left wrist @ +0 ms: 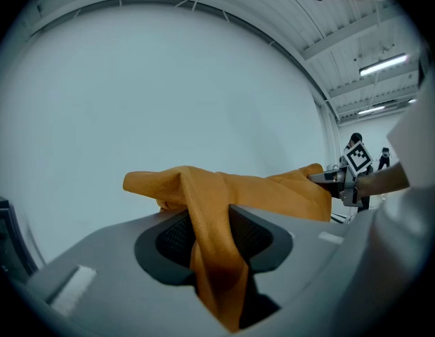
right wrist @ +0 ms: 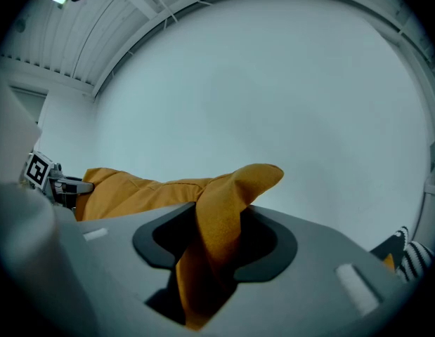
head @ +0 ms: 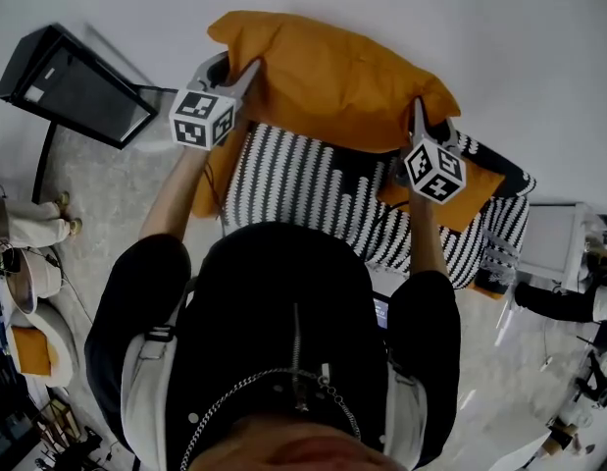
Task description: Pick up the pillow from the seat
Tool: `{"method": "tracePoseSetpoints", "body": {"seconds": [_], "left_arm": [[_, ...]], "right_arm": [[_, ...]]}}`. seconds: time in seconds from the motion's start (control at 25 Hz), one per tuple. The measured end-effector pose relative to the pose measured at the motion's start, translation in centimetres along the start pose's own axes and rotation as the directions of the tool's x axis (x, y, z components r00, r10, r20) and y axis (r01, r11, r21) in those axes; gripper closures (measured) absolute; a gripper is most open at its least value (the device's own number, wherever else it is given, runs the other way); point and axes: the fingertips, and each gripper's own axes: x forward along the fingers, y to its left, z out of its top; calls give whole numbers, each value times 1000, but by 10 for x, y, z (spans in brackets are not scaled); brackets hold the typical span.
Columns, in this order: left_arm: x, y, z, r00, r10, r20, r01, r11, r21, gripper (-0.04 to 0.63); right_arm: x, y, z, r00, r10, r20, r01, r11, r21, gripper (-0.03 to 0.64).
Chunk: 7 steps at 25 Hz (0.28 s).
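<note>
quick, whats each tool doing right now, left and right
Left tool: closed on one corner of the orange pillow.
Right tool: closed on the opposite corner of the same pillow.

Looking steeply down past a black-clad torso. We note the left tool [head: 246, 73] at the left end of the orange pillow [head: 332, 77] and the right tool [head: 418, 116] at its right end. The pillow spans between them over the far edge of the black-and-white striped seat [head: 303, 189]. A second orange cushion [head: 465, 204] lies on the seat's right side. We see a dark panel [head: 77, 88] at far left.
</note>
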Motion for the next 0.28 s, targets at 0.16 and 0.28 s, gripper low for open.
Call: {"method": "tracePoseSetpoints", "body": {"seconds": [0.16,0.28], "left_arm": [[-1,-2,0,1000,-7,-3,7,1000,3,443],[-7,4,-3,1000,-12,-7,12,1000,3,443]], "right_arm": [[-6,0,-1,1000,-8,-1,8,1000,4,442],[-8,9,-4,1000,-15,0,15,1000,8,442]]}}
